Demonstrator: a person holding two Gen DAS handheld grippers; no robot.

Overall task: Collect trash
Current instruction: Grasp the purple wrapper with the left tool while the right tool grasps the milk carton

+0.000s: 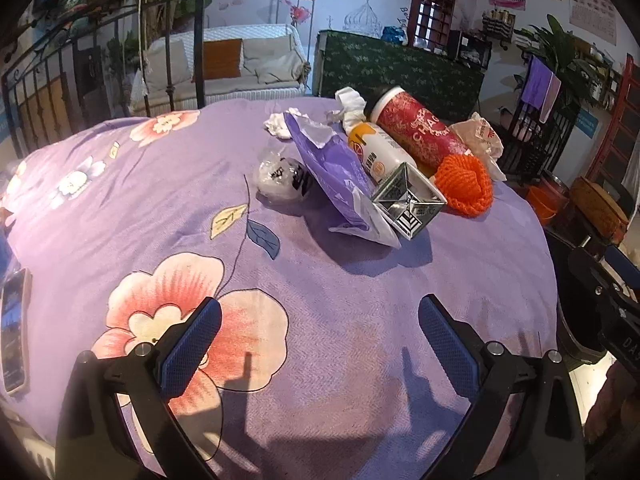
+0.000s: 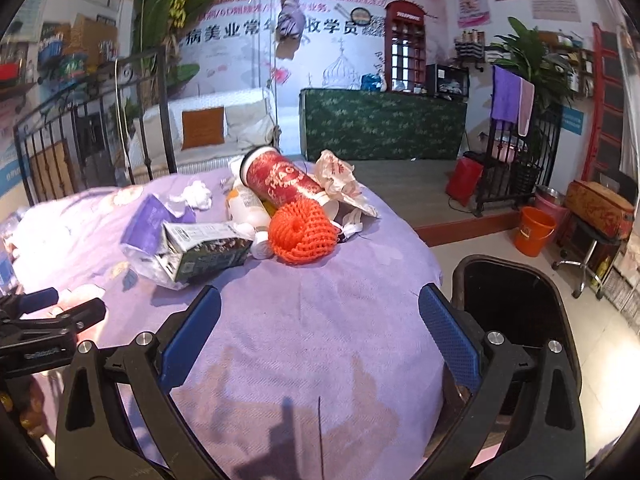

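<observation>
A heap of trash lies on the purple floral bedspread [image 1: 360,320]: a red paper cup [image 1: 416,128] [image 2: 280,182], a white and orange bottle [image 1: 376,152], an orange foam net [image 1: 466,184] [image 2: 302,232], an opened drink carton [image 1: 408,204] [image 2: 204,250], a purple wrapper [image 1: 332,176] [image 2: 148,220], a clear plastic ball [image 1: 280,178], crumpled tissues [image 1: 280,122] [image 2: 198,194] and a crumpled paper wrapper [image 1: 480,136] [image 2: 340,180]. My left gripper [image 1: 320,340] is open and empty, short of the heap. My right gripper [image 2: 320,340] is open and empty, near the bed's right edge.
A black bin [image 2: 516,320] stands on the floor by the bed's right edge. A phone [image 1: 14,320] lies at the bed's left. An orange bucket [image 2: 534,230], a stool and a metal rack stand further right. An iron bed frame [image 1: 80,72] is behind.
</observation>
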